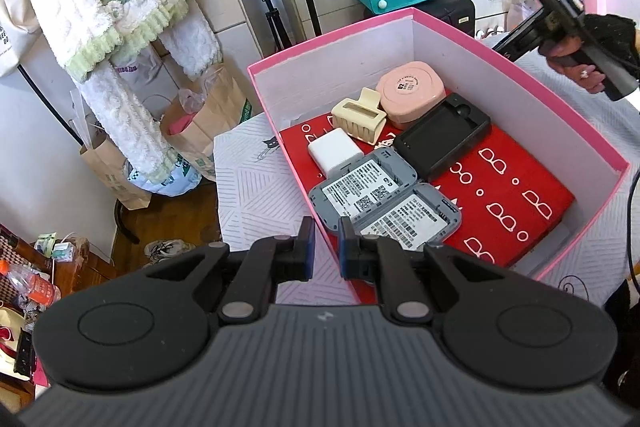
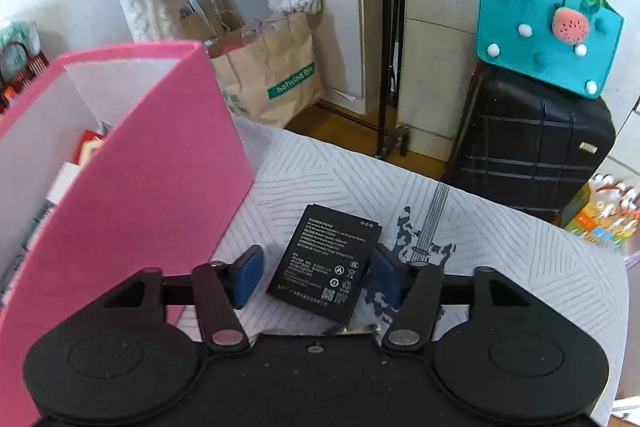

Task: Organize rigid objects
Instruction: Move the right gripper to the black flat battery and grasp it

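A pink box (image 1: 520, 83) stood on a table (image 1: 248, 195) spread with a white patterned cloth, its floor lined with a red sheet printed with white spectacles. Inside lay a pink compact (image 1: 412, 93) at the far wall, a cream hair clip (image 1: 360, 121) touching it, a white charger (image 1: 334, 151) just in front of the clip, a black cradle (image 1: 444, 139) to the right, and two grey devices (image 1: 384, 203) lying label-up, side by side, nearest the camera. The left gripper (image 1: 326, 247) hovered over the box's near corner, its jaws a narrow gap apart and holding nothing. The right gripper (image 2: 316, 275) was spread wide just outside the box's pink wall, its blue pads (image 2: 248, 277) flanking a black battery (image 2: 328, 267) that lay flat on the cloth, label up; the right pad appeared to touch the battery's edge, the left stood clear of it. From the left wrist view the right gripper's body (green light lit) showed at upper right in a hand (image 1: 576, 63). Beyond the table stood a black suitcase (image 2: 532, 139) with a teal bag (image 2: 540, 39) on top, and brown paper bags (image 2: 272, 75) below hanging fleece clothes
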Action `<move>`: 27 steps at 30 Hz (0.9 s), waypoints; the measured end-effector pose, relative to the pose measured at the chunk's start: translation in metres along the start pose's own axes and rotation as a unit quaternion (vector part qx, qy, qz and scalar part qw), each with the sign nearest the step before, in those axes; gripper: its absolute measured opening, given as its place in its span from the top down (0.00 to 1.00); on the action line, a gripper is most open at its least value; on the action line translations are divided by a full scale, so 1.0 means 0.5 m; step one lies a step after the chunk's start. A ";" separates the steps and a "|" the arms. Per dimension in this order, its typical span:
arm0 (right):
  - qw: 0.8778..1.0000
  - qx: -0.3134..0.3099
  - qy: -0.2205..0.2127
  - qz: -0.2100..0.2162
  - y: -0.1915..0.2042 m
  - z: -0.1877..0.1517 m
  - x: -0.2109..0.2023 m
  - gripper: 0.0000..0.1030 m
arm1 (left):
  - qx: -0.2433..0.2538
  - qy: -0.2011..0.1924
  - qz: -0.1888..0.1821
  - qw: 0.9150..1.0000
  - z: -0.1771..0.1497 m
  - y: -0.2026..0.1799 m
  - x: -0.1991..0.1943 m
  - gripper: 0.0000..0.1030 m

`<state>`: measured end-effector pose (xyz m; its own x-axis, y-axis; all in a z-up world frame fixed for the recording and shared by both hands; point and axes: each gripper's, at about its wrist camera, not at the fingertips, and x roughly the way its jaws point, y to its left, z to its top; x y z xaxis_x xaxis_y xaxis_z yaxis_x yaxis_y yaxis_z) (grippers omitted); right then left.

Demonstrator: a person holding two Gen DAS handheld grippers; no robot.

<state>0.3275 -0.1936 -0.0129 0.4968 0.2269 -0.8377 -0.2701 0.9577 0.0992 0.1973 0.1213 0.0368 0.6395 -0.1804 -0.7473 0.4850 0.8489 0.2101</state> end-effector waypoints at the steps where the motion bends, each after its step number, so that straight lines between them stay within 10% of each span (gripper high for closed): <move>1: 1.000 -0.006 0.003 -0.009 0.005 -0.001 0.008 0.32 | 0.000 0.000 0.000 1.000 0.000 0.000 0.000 0.90; 14: 1.000 -0.014 -0.014 -0.020 0.004 -0.002 0.011 0.28 | -0.007 0.006 -0.005 1.000 -0.001 0.000 0.006 0.90; 17: 0.999 -0.017 -0.025 -0.025 0.006 -0.011 0.004 0.43 | -0.010 0.014 -0.010 1.000 -0.001 0.005 0.015 0.89; 27: 0.998 -0.007 -0.059 0.003 0.005 -0.040 -0.064 0.48 | -0.007 0.031 -0.012 0.999 0.003 0.005 0.032 0.88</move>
<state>0.2946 -0.2021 0.0034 0.5895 0.2520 -0.7675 -0.2833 0.9542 0.0958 0.2095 0.1201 0.0264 0.5885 -0.1699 -0.7904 0.4918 0.8512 0.1832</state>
